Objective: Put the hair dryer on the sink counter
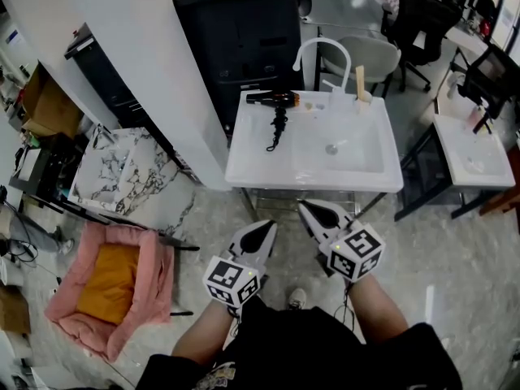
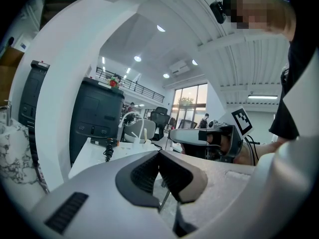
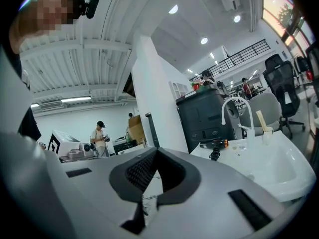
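Behind the basin (image 1: pixel 361 159), hair dryer (image 1: pixel 272 99) near faucet (image 1: pixel 322 49), black cabinet (image 1: pixel 236 31) beyond

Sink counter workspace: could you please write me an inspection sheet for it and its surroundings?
Surface: white rectangular sink counter with a shallow basin.
Job's things: black hair dryer lies on the counter's back-left ledge.
Clutter: white cup holding a wooden stick beside the white curved faucet.
Grippers: left tool and right tool both shut, empty, short of the counter.
Cables: black coiled cord runs forward from the dryer.
Surroundings: black cabinet, pink pet bed with orange cushion, marble-patterned table.
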### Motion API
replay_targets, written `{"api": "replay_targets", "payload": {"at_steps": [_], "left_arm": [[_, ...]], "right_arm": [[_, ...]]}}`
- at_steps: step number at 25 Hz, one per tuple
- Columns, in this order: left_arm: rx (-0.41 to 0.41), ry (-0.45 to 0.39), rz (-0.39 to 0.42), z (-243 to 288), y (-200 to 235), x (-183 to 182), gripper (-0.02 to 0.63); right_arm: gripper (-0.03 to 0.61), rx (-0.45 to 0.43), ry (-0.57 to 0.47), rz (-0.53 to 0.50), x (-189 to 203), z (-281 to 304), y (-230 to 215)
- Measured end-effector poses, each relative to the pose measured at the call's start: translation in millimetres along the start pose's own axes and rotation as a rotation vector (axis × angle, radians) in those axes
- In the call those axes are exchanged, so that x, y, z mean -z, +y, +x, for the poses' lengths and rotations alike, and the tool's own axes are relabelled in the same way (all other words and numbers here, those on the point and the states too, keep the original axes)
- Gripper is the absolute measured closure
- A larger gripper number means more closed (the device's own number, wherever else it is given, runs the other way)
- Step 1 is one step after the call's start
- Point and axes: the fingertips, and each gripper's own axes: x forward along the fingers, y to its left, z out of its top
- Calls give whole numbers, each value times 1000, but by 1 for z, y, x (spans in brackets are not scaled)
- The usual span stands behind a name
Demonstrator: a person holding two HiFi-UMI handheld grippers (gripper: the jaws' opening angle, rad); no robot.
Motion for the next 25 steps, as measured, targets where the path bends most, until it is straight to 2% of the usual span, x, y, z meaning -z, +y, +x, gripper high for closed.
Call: {"api": "replay_targets", "payload": {"at_steps": [25], "left_arm": [[6,11,2,3,-5,0,611]], "right_arm": [[581,3,9,-7,1,-6,-2]]}}
